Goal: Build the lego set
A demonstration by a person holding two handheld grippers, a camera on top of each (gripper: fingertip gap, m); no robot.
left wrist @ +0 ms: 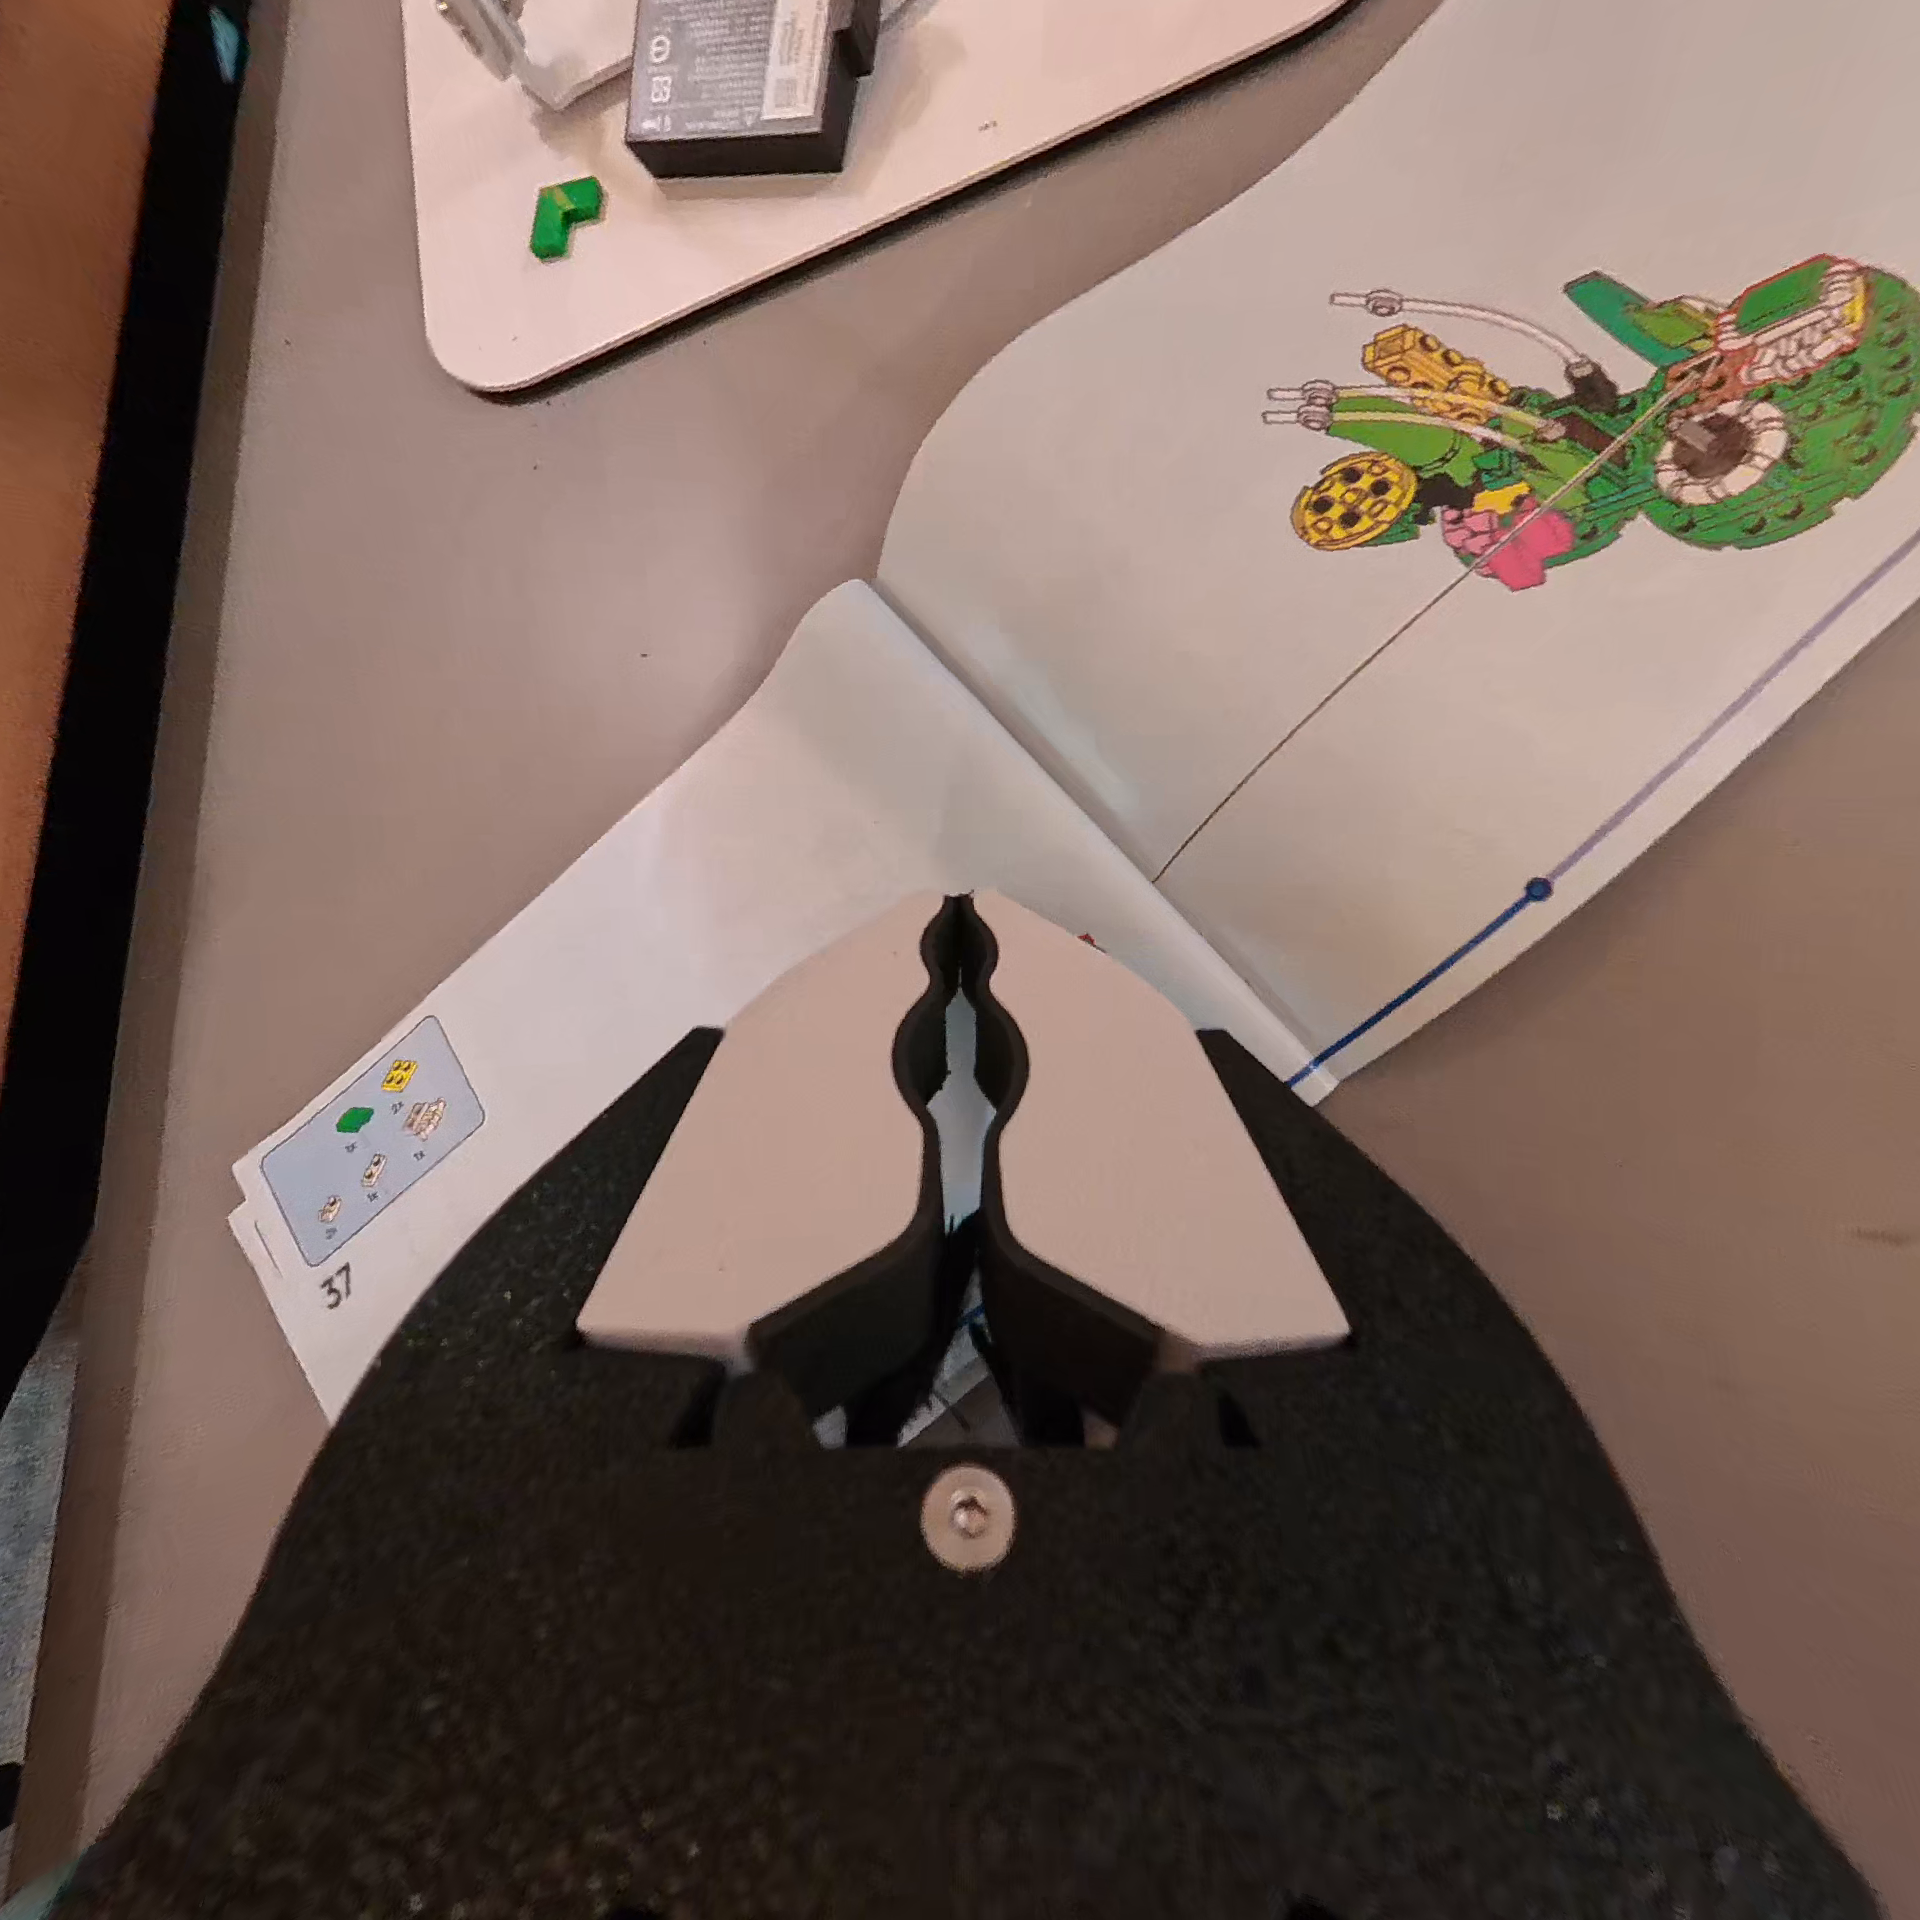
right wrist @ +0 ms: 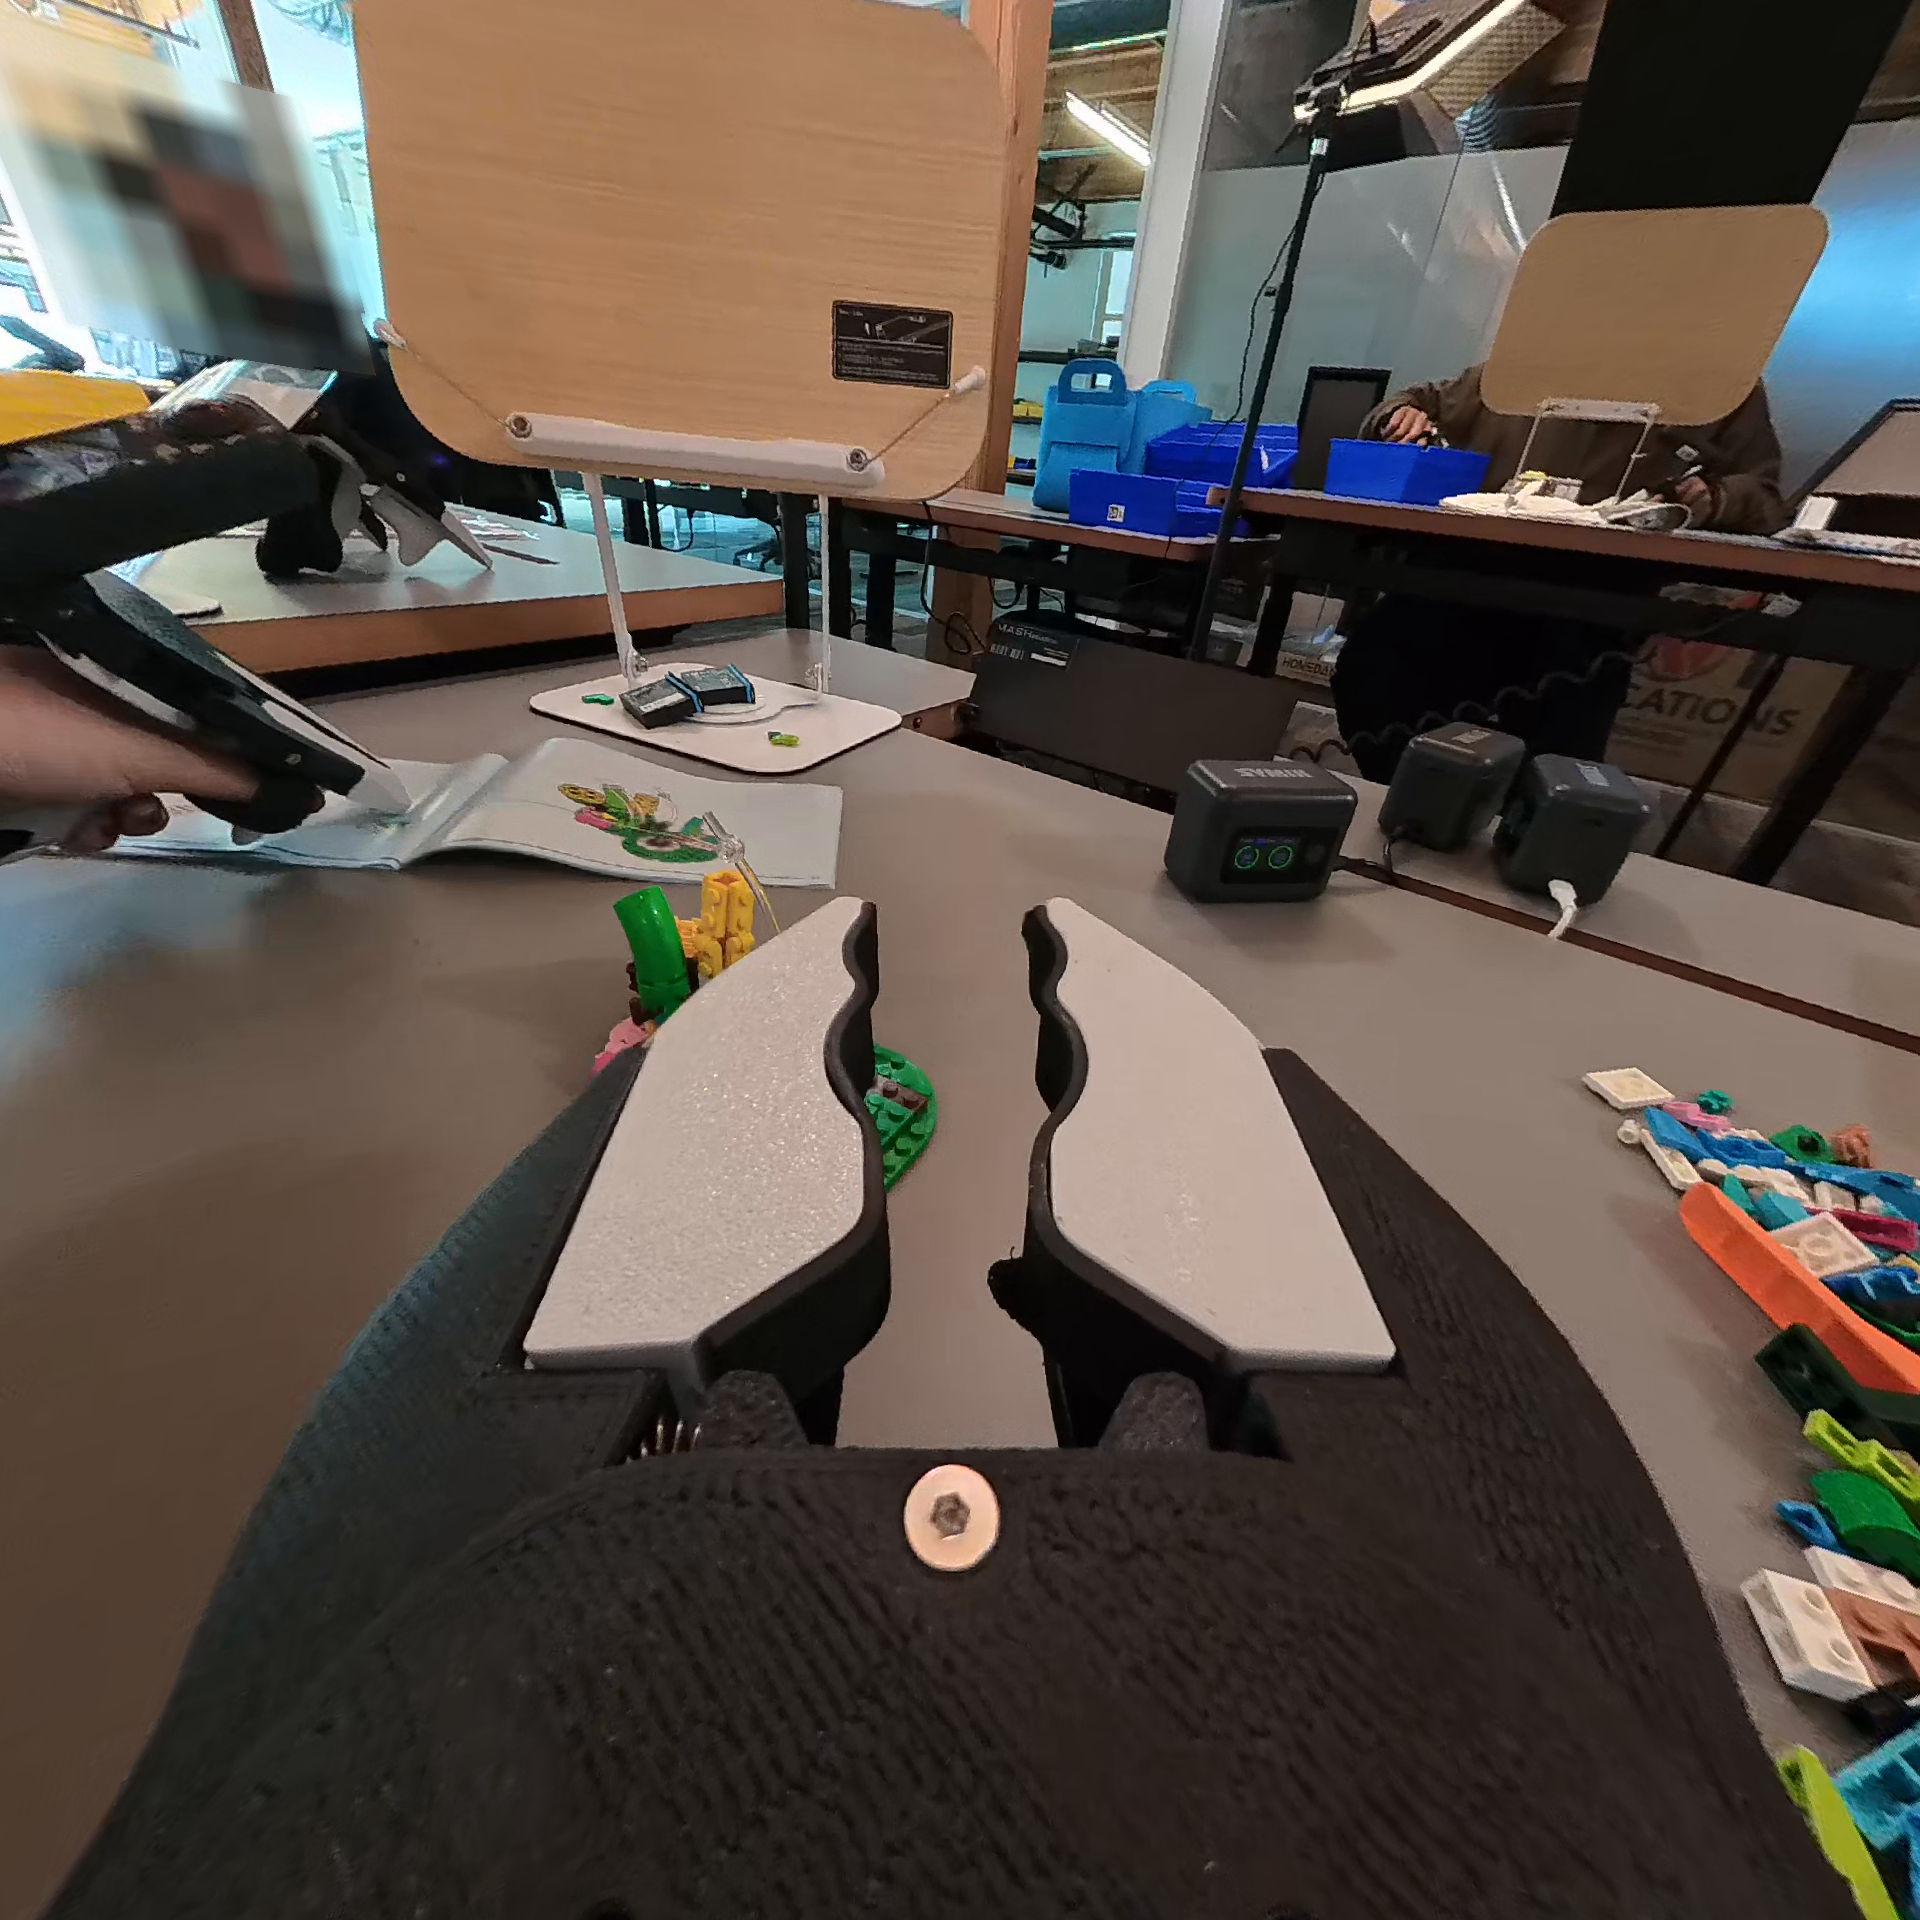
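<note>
My left tool [left wrist: 961, 909], clenched, pins a page of the printed instruction booklet [left wrist: 1299, 582]; my right tool [right wrist: 951, 935], released, hovers beside the green-and-yellow lego model [right wrist: 686, 956].

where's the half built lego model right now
In the right wrist view the half-built model stands on the grey table just left of the open right gripper, partly hidden behind its left finger, with the open instruction booklet lying just beyond it.

instruction booklets: 1 [left wrist: 1195, 644] | part-built lego models: 1 [right wrist: 717, 977] | loose-brick heaps: 1 [right wrist: 1808, 1278] | dark charger blocks: 3 [right wrist: 1257, 826] | black batteries on white base: 2 [right wrist: 649, 702] | tongs: 2 [left wrist: 961, 904] [right wrist: 951, 925]
</note>
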